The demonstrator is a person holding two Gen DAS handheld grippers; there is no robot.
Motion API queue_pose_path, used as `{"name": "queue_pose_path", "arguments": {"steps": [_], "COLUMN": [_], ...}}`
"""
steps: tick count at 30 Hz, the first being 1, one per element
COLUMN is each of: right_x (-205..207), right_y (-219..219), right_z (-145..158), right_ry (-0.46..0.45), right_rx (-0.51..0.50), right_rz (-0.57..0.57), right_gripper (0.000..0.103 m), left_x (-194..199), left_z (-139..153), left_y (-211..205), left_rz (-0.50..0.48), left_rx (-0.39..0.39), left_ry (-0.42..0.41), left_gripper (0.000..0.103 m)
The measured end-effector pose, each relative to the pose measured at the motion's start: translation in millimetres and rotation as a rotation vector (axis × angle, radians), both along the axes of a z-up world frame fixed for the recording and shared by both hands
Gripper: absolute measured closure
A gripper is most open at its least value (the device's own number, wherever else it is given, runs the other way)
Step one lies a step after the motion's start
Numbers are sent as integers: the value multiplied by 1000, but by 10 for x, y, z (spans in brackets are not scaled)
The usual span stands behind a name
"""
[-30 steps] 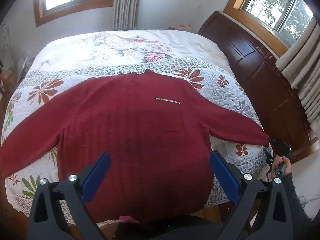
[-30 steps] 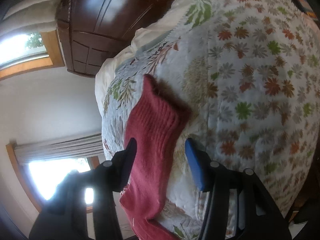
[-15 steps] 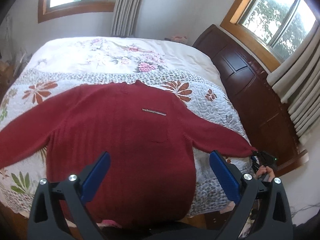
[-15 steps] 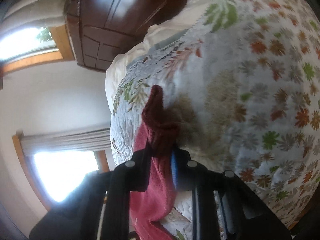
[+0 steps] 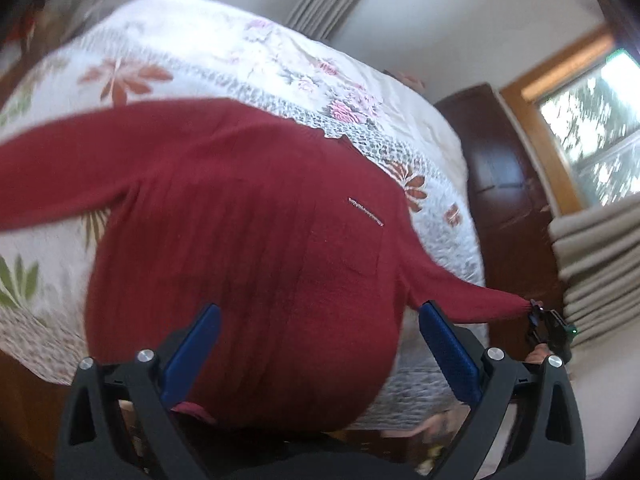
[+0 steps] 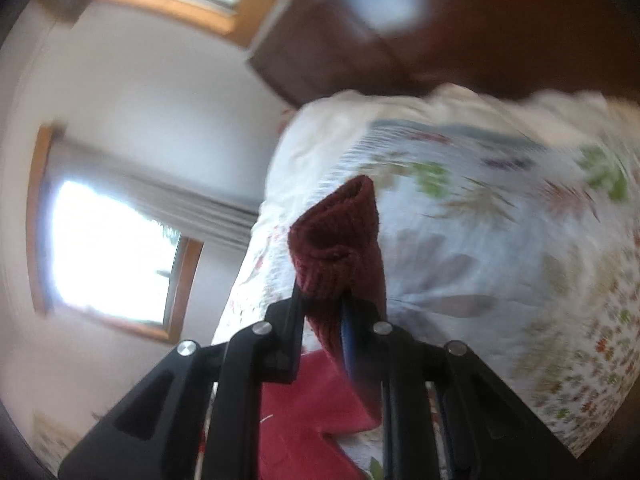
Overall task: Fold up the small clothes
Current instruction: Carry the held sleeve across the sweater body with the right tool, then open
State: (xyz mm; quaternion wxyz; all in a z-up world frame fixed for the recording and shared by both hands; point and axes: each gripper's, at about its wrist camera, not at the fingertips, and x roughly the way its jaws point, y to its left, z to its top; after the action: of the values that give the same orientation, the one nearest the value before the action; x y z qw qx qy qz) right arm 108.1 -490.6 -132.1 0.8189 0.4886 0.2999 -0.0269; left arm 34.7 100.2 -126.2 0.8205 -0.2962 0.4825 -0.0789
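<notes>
A dark red knit sweater (image 5: 240, 240) lies spread front-up on the bed, with a small chest pocket and a silver bar. My left gripper (image 5: 320, 352) hovers open above its lower hem, blue pads wide apart with nothing between them. The sweater's right sleeve (image 5: 460, 292) is stretched out to the right, lifted off the quilt. My right gripper (image 6: 324, 312) is shut on the cuff (image 6: 336, 248) of that sleeve, which bunches up above the fingers. In the left wrist view the right gripper (image 5: 538, 320) shows small at the sleeve's end.
The bed carries a white floral quilt (image 5: 248, 60) (image 6: 480, 240). A dark wooden headboard (image 5: 504, 184) stands at the right, with curtains (image 5: 600, 264) and windows beyond. The other sleeve (image 5: 60, 168) lies out to the left.
My right gripper closed on the sleeve cuff and has lifted it off the quilt, pulling the sleeve taut. My left gripper swung and tilted, staying open over the hem.
</notes>
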Motion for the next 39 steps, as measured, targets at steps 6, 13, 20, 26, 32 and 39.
{"name": "queue_pose_path", "arguments": {"steps": [6, 13, 20, 26, 32, 39], "right_x": [343, 680, 837, 923, 946, 738], "right_y": [701, 1870, 3020, 4167, 5281, 5985], "right_z": [654, 1171, 1211, 868, -72, -872], "right_ry": [-65, -119, -115, -45, 120, 224], "right_rx": [-132, -286, -399, -519, -729, -928], "right_rz": [135, 326, 492, 648, 819, 939], "right_gripper": [88, 88, 88, 88, 88, 82], "left_x": [-50, -24, 139, 310, 564, 942], "left_z": [-94, -215, -331, -457, -461, -569], "left_y": [366, 692, 1034, 1335, 1501, 1422], "left_rz": [50, 50, 29, 31, 46, -53], "left_rx": [-90, -243, -333, -476, -486, -433], "left_ry": [-23, -41, -38, -69, -87, -64], "left_gripper": [4, 4, 4, 4, 4, 4]}}
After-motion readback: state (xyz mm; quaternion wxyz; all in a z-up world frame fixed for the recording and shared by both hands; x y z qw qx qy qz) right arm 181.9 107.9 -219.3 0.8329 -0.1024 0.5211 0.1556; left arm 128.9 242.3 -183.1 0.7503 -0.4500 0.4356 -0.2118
